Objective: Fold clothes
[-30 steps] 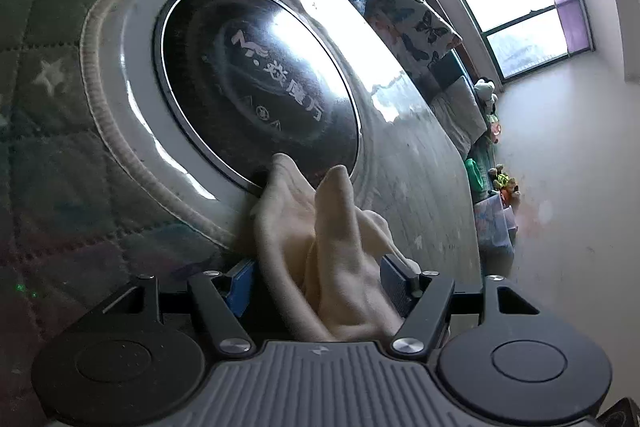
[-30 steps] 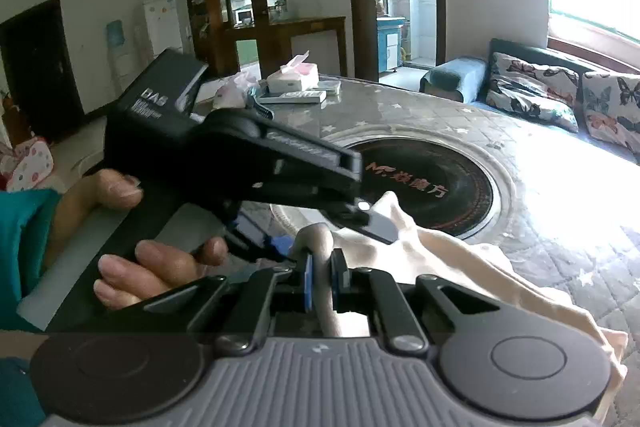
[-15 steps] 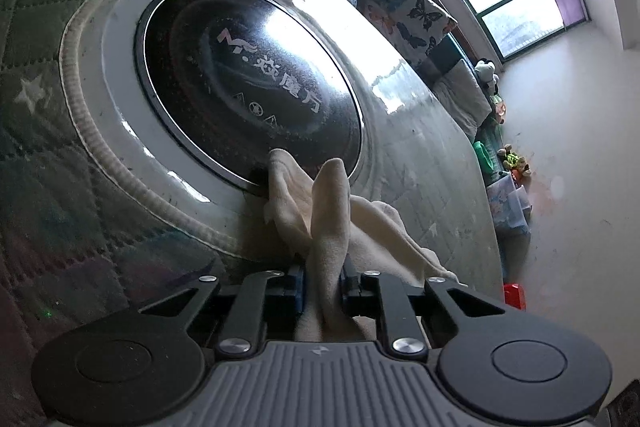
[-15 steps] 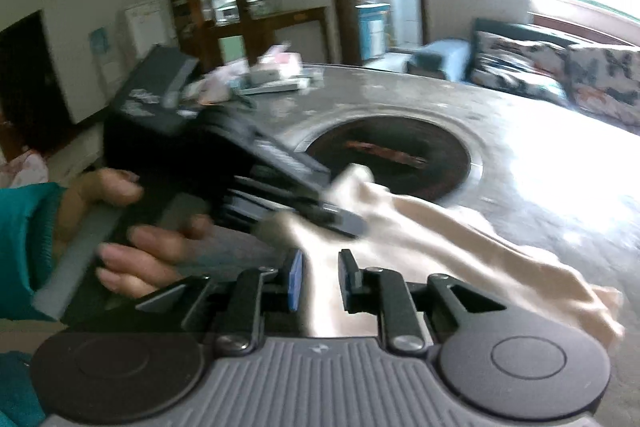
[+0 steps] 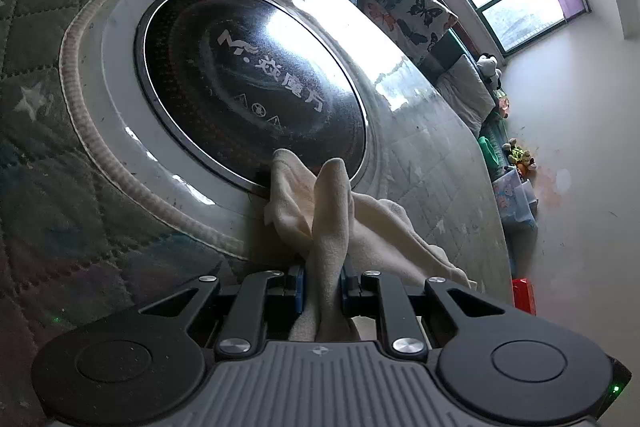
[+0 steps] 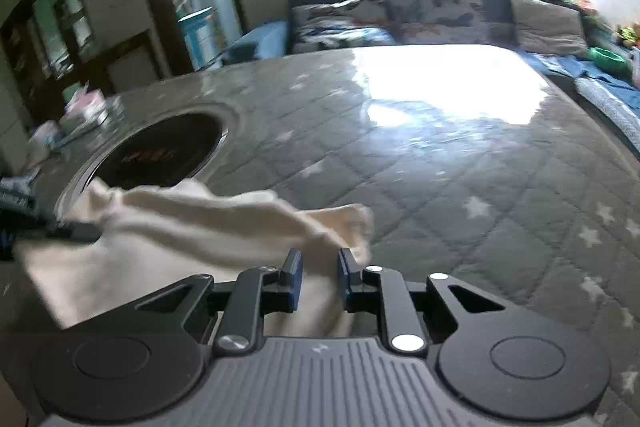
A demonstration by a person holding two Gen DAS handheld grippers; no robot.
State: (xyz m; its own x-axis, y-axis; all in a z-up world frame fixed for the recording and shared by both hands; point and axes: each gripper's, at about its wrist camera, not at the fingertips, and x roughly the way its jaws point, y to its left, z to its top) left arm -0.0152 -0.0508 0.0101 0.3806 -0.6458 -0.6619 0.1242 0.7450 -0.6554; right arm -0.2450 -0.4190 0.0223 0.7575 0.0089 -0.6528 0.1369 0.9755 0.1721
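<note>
A cream cloth lies crumpled at the rim of the round black hob set in the quilted star-print table. My left gripper is shut on an upright fold of it. In the blurred right wrist view the same cloth stretches from the left gripper's dark finger at the left edge across to my right gripper. The right jaws stand narrow with the cloth's end pinched between them, a short tip poking out beyond. Below the right gripper is bare quilted table.
The hob lies left of the right gripper. A tissue box and small items sit at the table's far left. A sofa with butterfly cushions runs behind the table under the window. Toys and a red box are on the floor.
The left jaws closed from wide onto the upright fold. The right gripper swung rightward away from the left gripper and hand, running along the cloth and drawing it out into a band.
</note>
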